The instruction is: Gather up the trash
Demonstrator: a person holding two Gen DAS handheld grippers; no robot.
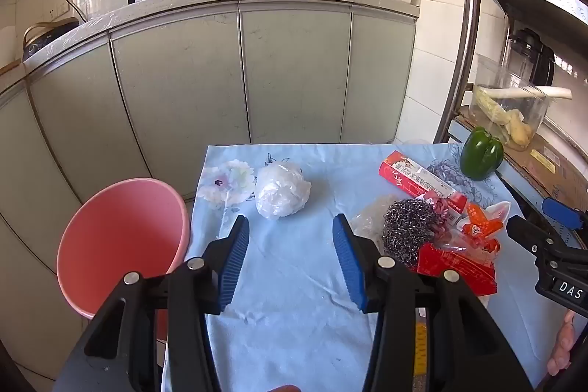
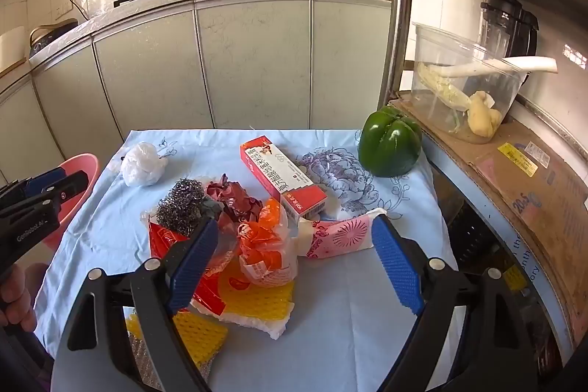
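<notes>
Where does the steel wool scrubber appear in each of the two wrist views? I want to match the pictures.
Left wrist view: the steel wool scrubber lies right of centre, just beyond the right finger of the left gripper, on the heap of wrappers.
Right wrist view: the steel wool scrubber lies left of centre, just above the left finger of the right gripper.
Shared landmark: the red and white box behind it.

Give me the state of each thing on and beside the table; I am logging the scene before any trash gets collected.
Left tongs: open, empty, above the cloth.
Right tongs: wide open, empty, over the wrappers.
Pink bin: upright, looks empty.
White plastic bag: crumpled into a ball, lying alone.
Steel scourer: resting on the wrappers.
Red carton: lying flat, closed.
Green pepper: whole, untouched.
</notes>
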